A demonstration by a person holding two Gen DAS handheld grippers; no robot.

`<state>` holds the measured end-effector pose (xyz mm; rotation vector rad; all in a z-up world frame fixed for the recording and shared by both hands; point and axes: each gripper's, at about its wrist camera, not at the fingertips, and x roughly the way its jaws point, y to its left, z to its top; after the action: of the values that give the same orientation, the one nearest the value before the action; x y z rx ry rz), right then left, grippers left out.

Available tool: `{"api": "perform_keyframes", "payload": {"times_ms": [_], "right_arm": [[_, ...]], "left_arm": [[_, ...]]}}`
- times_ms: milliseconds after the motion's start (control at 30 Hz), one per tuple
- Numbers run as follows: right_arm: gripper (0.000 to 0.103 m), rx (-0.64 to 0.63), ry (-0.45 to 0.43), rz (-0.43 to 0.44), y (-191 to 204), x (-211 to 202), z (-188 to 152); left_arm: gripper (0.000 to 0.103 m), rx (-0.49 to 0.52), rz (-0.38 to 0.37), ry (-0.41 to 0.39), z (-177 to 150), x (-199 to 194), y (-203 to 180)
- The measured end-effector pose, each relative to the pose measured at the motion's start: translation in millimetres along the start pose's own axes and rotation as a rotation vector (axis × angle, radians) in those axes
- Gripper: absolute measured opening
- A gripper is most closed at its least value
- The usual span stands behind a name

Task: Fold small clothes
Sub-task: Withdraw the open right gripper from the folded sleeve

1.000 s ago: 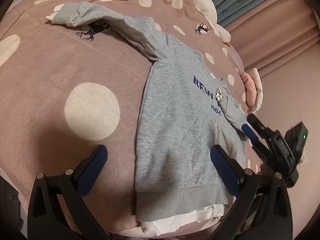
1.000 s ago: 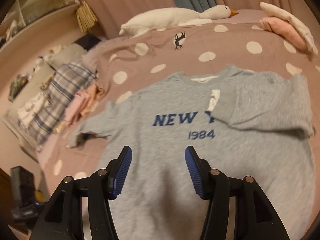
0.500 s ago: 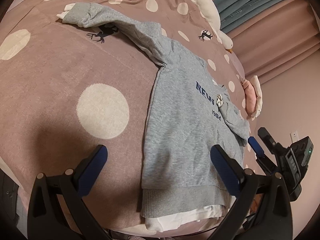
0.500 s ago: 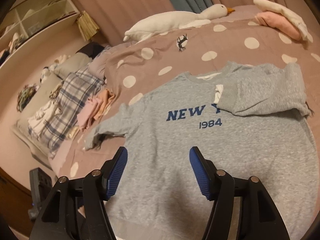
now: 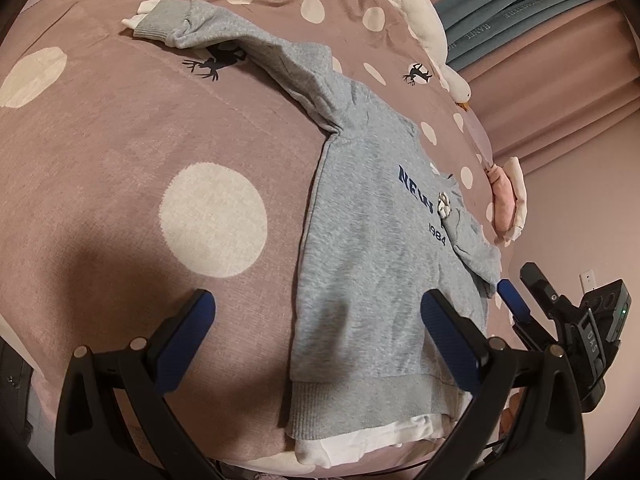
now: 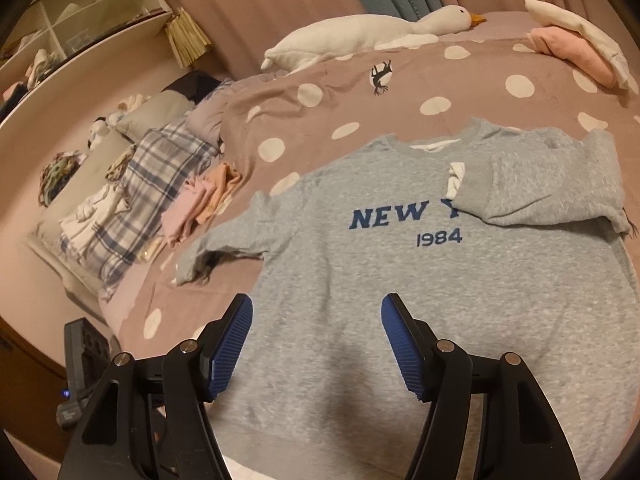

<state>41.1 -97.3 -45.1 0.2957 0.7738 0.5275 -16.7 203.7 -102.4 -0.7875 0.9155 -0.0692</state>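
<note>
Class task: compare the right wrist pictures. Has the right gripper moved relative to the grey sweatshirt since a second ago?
Yes. The right gripper has drawn back toward the hem of the grey sweatshirt: the "1984" print now sits farther beyond its fingers, and more of the body shows.

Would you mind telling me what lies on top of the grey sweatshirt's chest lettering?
One sleeve is folded across the sweatshirt, its cuff covering the end of the blue lettering. The covered letters cannot be read.

Grey sweatshirt (image 6: 420,280) chest print, blue: "NEW Y…" w/ "1984" below.
</note>
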Motion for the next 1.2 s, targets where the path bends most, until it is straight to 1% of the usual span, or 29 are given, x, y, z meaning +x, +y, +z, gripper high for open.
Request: {"api": "perform_keyframes", "payload": {"times_ms": [233, 633, 1200], "right_arm": [[0.068, -0.021, -0.014, 0.012, 10, -4, 2], [0.069, -0.027, -0.013, 0.018, 17, -2, 3], [0.069, -0.027, 0.001, 0.018, 21, 5, 0]], "left_arm": [[0.103, 0.015, 0.006, -0.015, 6, 0, -2], [0.103, 0.022, 0.013, -0.092, 39, -5, 0], [0.103, -0.004, 0.016, -0.091, 54, 2, 10]]}}
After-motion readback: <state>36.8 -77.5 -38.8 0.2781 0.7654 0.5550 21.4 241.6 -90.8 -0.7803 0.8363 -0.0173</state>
